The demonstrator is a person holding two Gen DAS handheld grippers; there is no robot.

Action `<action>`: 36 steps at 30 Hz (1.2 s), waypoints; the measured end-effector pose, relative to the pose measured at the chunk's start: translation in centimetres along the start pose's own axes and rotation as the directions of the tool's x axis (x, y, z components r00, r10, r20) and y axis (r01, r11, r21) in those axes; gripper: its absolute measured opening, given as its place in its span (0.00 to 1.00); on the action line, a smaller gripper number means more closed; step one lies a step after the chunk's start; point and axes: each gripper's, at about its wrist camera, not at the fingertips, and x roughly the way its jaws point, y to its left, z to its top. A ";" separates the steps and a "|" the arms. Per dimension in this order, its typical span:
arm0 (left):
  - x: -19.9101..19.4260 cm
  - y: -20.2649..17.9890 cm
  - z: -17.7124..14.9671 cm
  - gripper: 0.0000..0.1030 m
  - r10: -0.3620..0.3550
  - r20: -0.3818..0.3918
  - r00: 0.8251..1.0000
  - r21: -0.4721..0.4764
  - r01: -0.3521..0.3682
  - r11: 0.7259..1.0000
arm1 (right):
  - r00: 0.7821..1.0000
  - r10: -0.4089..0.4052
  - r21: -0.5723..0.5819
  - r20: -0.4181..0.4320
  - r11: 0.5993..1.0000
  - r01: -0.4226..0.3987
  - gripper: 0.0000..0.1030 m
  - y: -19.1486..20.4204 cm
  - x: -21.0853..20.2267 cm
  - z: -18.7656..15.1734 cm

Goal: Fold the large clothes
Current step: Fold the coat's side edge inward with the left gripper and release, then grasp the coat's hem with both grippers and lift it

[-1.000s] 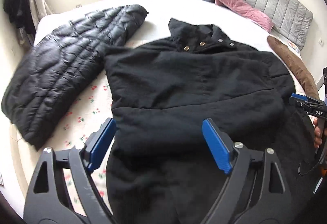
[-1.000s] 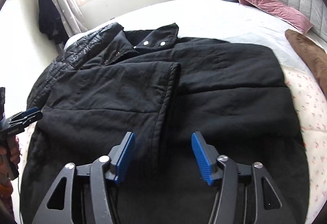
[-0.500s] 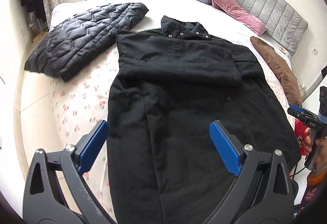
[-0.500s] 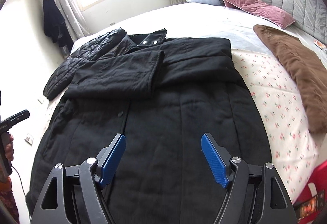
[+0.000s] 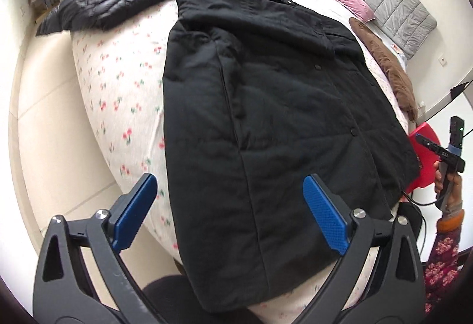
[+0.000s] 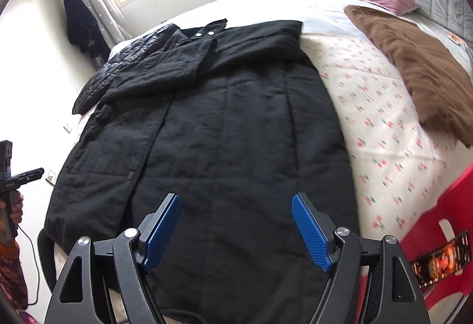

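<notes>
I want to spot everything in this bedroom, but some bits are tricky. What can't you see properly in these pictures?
- Black coat: its hem is cut off by the gripper frame in the right wrist view.
- Quilted jacket: mostly hidden behind the coat in the right wrist view.
- Bedsheet: its flower print is blurred.
- Red stool: partly hidden behind the coat's corner in the left wrist view.
- Dark clothes hanging by the curtain: too small to identify.

left wrist: foot of bed (image 5: 118,81), angled down | right wrist: likewise | shared: black coat (image 5: 266,117)
</notes>
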 end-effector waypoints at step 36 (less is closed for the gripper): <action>2.5 -1.7 -5.6 0.26 -0.274 -0.155 0.949 -0.093 0.262 0.961 | 0.997 0.007 0.196 -0.081 0.980 0.009 0.16 -4.2 2.5 -5.7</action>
